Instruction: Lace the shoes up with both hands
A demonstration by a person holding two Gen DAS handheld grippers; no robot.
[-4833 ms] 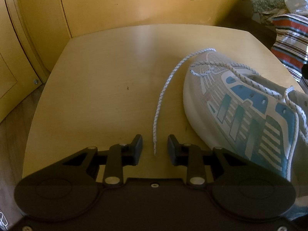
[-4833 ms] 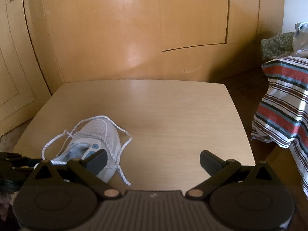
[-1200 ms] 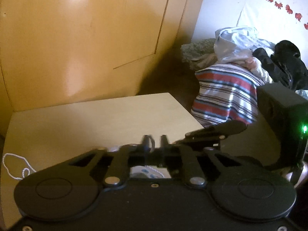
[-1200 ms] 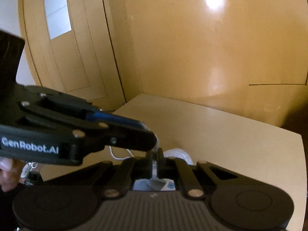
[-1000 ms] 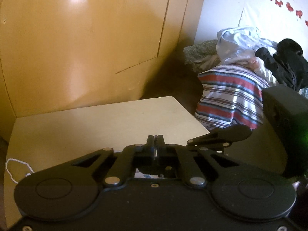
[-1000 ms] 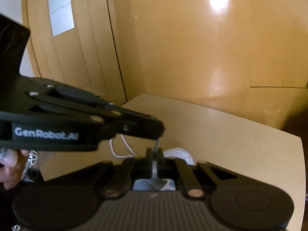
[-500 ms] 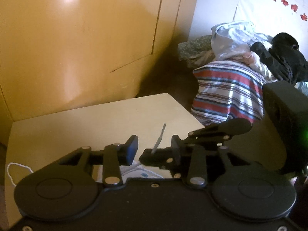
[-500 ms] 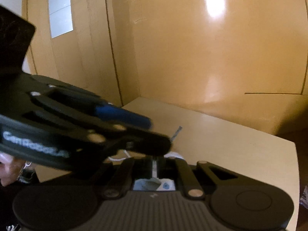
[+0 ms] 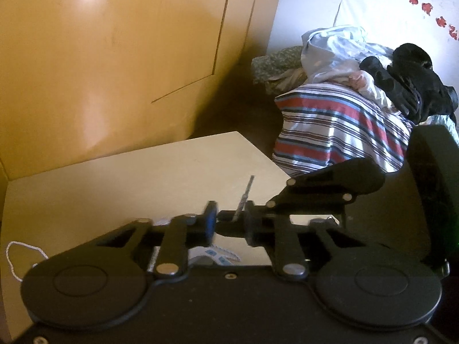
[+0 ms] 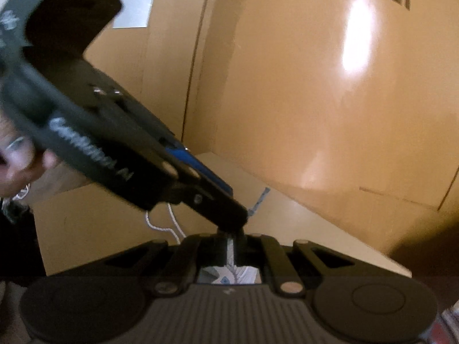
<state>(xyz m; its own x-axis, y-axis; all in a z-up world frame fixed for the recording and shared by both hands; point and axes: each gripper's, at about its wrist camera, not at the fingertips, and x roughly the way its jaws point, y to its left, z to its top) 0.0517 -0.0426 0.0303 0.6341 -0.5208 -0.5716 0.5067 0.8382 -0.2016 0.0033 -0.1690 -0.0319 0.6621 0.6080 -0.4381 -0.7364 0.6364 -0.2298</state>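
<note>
A white and blue shoe (image 9: pixel 213 253) lies on the pale wooden table (image 9: pixel 143 177), mostly hidden under both grippers; in the right wrist view the shoe (image 10: pixel 223 276) shows just behind the fingers. My right gripper (image 10: pixel 231 243) is shut on the white lace. Its fingers (image 9: pixel 287 200) reach in from the right. The lace end (image 9: pixel 249 186) sticks up between the pads of my left gripper (image 9: pixel 229 223), whose jaws are closing with a gap still showing. The left gripper's fingers (image 10: pixel 218 200) slant down from the upper left, and the lace end (image 10: pixel 261 197) pokes out past them.
A slack lace loop (image 9: pixel 11 253) lies on the table's left side. Wooden wardrobe doors (image 9: pixel 114 57) stand close behind the table. A striped cloth heap (image 9: pixel 330 126) with clothes piled on it sits to the right. A person's hand (image 10: pixel 17 166) holds the left gripper.
The left jaws, shut a second ago, opened wide and have narrowed again around the lace end. The right gripper stays shut on the lace and has rolled, so the left gripper now looks steeper.
</note>
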